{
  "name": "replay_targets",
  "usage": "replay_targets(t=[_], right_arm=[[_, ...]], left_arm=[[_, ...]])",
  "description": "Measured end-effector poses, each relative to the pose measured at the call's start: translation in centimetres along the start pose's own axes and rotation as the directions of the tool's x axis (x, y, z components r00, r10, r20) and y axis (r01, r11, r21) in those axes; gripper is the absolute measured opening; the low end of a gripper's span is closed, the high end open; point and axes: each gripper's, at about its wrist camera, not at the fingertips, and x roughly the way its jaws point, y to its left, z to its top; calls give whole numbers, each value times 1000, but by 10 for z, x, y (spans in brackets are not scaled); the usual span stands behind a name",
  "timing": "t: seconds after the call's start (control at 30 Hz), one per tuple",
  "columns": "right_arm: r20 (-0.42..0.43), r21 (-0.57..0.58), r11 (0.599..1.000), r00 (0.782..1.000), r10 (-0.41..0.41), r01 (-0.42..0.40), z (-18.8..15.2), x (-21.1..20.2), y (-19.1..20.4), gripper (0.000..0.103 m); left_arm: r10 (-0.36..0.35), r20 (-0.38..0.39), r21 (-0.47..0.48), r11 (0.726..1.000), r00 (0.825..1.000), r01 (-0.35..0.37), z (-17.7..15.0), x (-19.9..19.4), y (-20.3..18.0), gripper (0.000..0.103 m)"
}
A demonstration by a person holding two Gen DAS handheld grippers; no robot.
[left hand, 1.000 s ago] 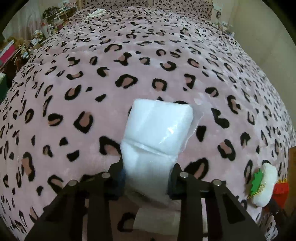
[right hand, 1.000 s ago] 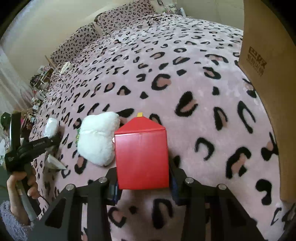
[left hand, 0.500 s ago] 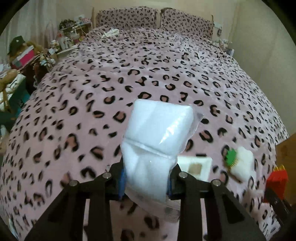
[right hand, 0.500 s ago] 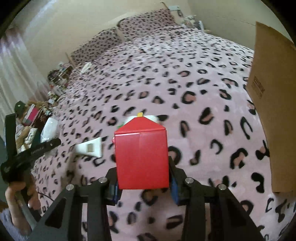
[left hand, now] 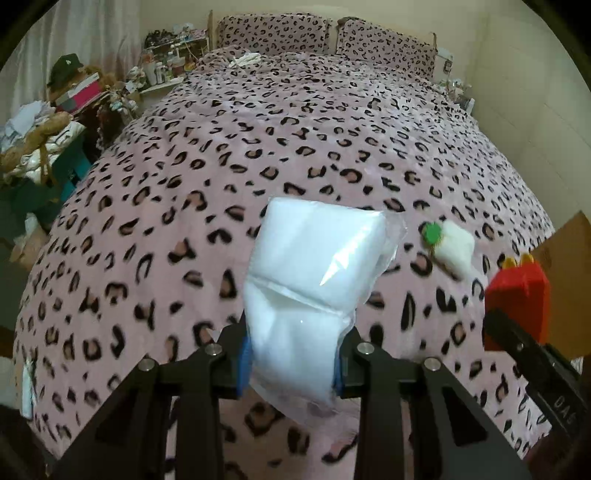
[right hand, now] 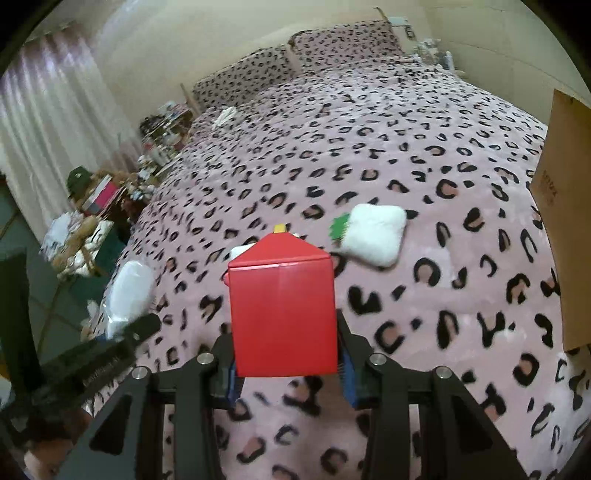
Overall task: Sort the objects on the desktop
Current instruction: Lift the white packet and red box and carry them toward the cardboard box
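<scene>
My left gripper (left hand: 291, 363) is shut on a white packet in clear plastic (left hand: 314, 280), held up above the leopard-print bed. The same packet (right hand: 129, 291) shows at the left of the right wrist view. My right gripper (right hand: 286, 373) is shut on a red box with a peaked top (right hand: 282, 310); that red box (left hand: 517, 299) appears at the right edge of the left wrist view. A white plush toy with a green frill (right hand: 373, 234) lies on the blanket beyond the box, and the plush toy (left hand: 452, 247) is also in the left wrist view.
A brown cardboard box (right hand: 569, 206) stands at the right side of the bed (left hand: 258, 147). Two leopard pillows (left hand: 325, 31) lie at the head. Cluttered shelves and a teal stand (left hand: 70, 155) crowd the left side. A small white item (right hand: 240, 251) peeks out behind the red box.
Both grippers have risen away from the blanket with their loads, so more of the bed and room shows. The plush toy now lies farther off, and the red box has come into the left view.
</scene>
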Motion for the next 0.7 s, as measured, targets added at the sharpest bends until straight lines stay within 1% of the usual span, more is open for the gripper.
replay_targets(t=[0.07, 0.27, 0.57, 0.7], right_arm=[[5, -20, 1000, 1000, -2, 2, -5, -8, 7, 41], [25, -67, 998, 1000, -19, 21, -15, -33, 21, 41], [65, -126, 990, 997, -50, 58, -14, -67, 26, 41], [74, -152, 985, 995, -72, 82, -14, -79, 25, 41]], left_arm=[[20, -1, 10, 1000, 1000, -20, -10, -10, -1, 33], [21, 5, 19, 1000, 1000, -22, -29, -42, -9, 33], [23, 60, 43, 999, 998, -25, -35, -85, -30, 33], [15, 78, 50, 999, 997, -19, -34, -97, -38, 33]])
